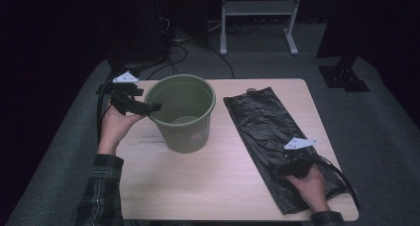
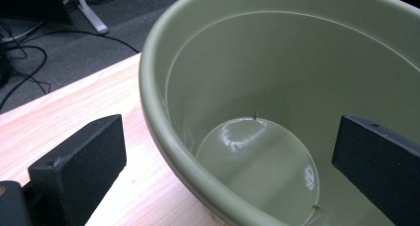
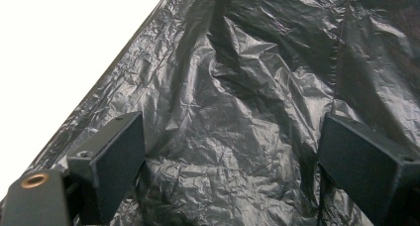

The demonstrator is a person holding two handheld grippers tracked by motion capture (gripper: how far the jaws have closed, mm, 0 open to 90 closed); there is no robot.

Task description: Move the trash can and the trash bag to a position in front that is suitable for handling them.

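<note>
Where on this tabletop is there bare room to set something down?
Bare wood on the light wooden table lies along the near edge, between the green plastic bucket and the flat black plastic bag. A narrow strip separates those two. The right side is covered by the bag.

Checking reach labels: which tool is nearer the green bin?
Left. The left tool is at the green bin's near-left rim, jaws open and straddling the wall. The right tool sits well off to the bin's right, open over the black bag.
</note>
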